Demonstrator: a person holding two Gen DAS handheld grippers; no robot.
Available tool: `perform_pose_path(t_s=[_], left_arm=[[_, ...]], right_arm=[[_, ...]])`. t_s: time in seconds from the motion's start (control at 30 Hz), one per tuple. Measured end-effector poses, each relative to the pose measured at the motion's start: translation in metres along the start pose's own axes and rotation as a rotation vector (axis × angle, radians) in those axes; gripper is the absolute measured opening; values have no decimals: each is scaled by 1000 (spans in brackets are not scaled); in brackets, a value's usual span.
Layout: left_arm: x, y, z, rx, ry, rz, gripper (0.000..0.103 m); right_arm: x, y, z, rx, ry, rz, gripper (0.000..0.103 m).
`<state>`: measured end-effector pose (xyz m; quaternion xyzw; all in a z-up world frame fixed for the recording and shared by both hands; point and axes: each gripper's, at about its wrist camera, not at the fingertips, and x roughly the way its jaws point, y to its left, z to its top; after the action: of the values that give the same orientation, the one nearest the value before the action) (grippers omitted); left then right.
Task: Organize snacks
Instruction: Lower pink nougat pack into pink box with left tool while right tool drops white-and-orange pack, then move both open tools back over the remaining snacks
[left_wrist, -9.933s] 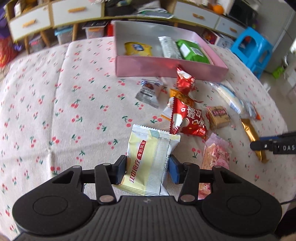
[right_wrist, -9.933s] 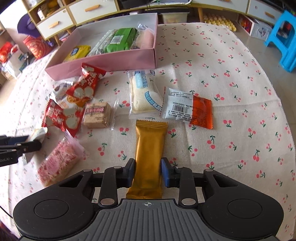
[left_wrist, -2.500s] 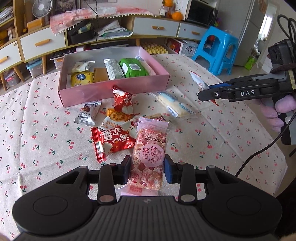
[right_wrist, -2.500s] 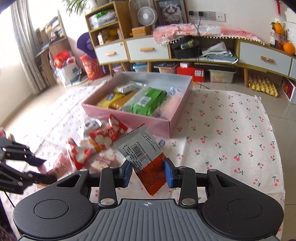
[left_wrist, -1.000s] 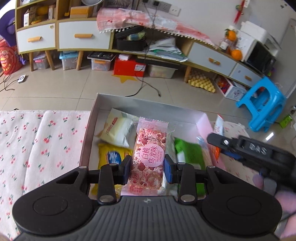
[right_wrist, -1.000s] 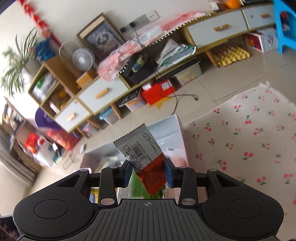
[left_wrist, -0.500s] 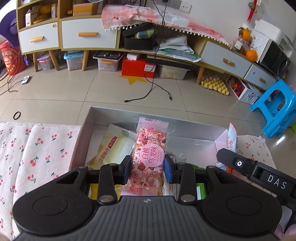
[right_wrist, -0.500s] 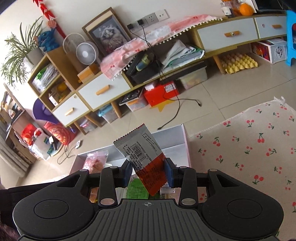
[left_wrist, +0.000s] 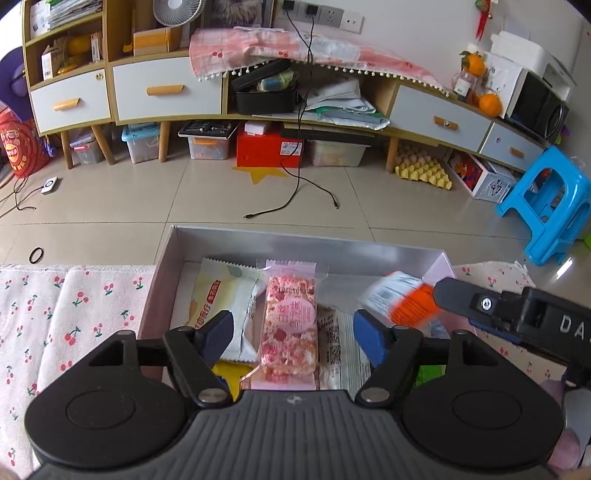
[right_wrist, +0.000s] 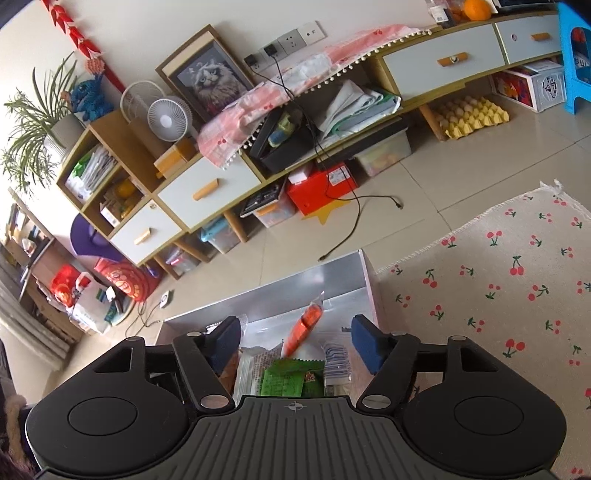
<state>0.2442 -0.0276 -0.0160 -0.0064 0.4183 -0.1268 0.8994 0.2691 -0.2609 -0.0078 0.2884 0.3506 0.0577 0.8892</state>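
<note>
Cherry-print cloth (right_wrist: 517, 280) covers the table under both grippers, and the pink box (left_wrist: 173, 236) sits at its far edge. Nearest, the left gripper (left_wrist: 291, 332) is opening; the pink rice-cake packet (left_wrist: 291, 325) lies loose between its jaws, apparently dropping onto the snacks in the box. The right gripper (right_wrist: 295, 343) is opening too, its orange-and-white packet (right_wrist: 304, 326) tumbling free into the box. Several snacks already lie packed inside, so the box looks part filled; any left on the table are out of view. Beyond the far wall, the tiled floor (left_wrist: 332, 206) drops away.
</note>
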Motion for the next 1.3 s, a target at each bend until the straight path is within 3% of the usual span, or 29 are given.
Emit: perform_pose_path(t_s=[0.2, 0.5, 0.6, 0.87, 1.3], left_arm=[[-16, -5, -5, 36, 3, 15, 74], [-45, -6, -16, 46, -11, 8, 83], [-52, -3, -21, 38, -10, 0, 85], [-76, 5, -41, 37, 11, -13, 91], [-112, 18, -78, 56, -19, 2, 100]], right_arm=[[-14, 7, -4, -3, 3, 9, 74], [-40, 23, -13, -54, 58, -40, 74], [-54, 29, -16, -83, 62, -52, 81], [-82, 44, -31, -122, 101, -61, 82], [-115, 62, -61, -229, 161, -99, 85]])
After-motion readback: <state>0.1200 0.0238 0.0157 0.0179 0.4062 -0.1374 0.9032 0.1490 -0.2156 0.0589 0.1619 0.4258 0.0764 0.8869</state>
